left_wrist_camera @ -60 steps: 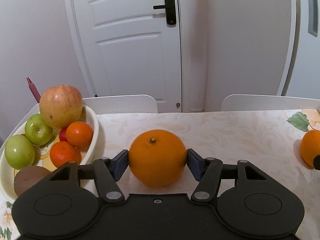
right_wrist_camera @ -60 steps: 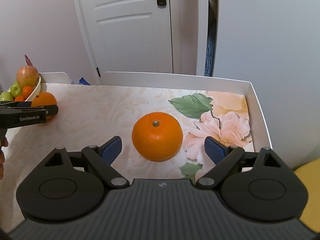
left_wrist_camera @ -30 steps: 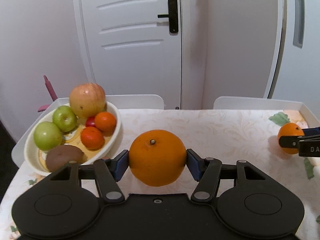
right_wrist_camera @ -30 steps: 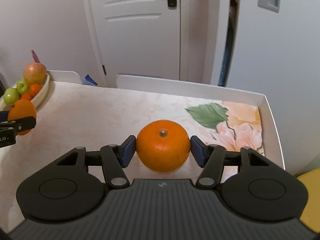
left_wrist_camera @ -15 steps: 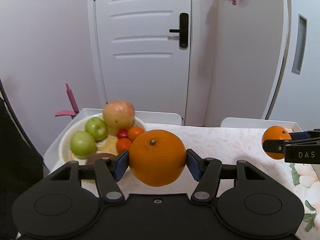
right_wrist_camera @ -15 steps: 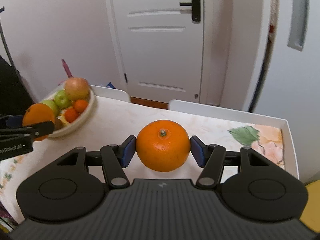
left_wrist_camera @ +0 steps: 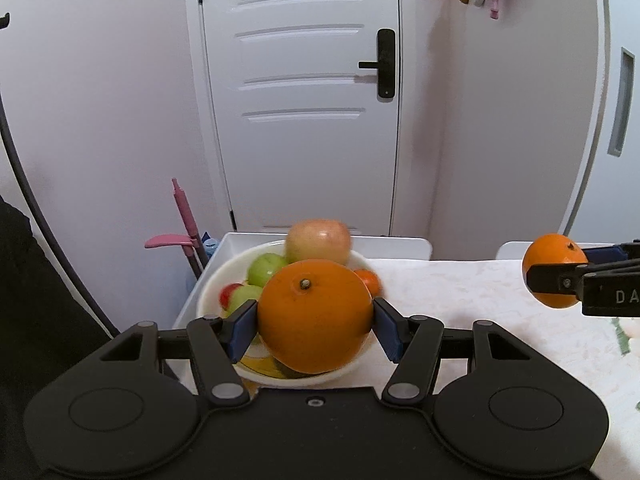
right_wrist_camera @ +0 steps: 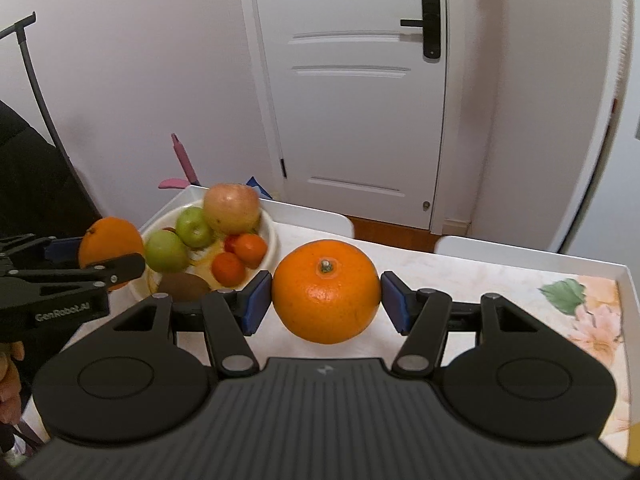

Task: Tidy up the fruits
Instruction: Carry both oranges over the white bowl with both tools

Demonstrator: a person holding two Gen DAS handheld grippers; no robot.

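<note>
My left gripper (left_wrist_camera: pixel 315 322) is shut on a large orange (left_wrist_camera: pixel 314 316), held in the air in front of the white fruit bowl (left_wrist_camera: pixel 212 284). In the right wrist view that same gripper (right_wrist_camera: pixel 100 254) and its orange (right_wrist_camera: pixel 109 238) hang at the left, beside the bowl (right_wrist_camera: pixel 269 236). My right gripper (right_wrist_camera: pixel 326 300) is shut on a second orange (right_wrist_camera: pixel 326 296), lifted above the table to the right of the bowl. The left wrist view shows this second orange (left_wrist_camera: pixel 554 264) at the far right. The bowl holds a big red-yellow apple (right_wrist_camera: pixel 231 207), green apples (right_wrist_camera: pixel 165 251), small tangerines (right_wrist_camera: pixel 229 267) and a kiwi (right_wrist_camera: pixel 182 285).
The table (right_wrist_camera: pixel 424 264) has a pale floral cloth and a raised white rim (right_wrist_camera: pixel 626 280). White chair backs (right_wrist_camera: pixel 480 246) stand at its far side, before a white door (right_wrist_camera: pixel 352 92). A pink handle (left_wrist_camera: pixel 182 216) leans behind the bowl. A person's dark sleeve (right_wrist_camera: pixel 28 184) is at the left.
Both grippers have risen with their oranges and drawn back from the table. The right one has swung left toward the bowl, which now sits right behind the left orange.
</note>
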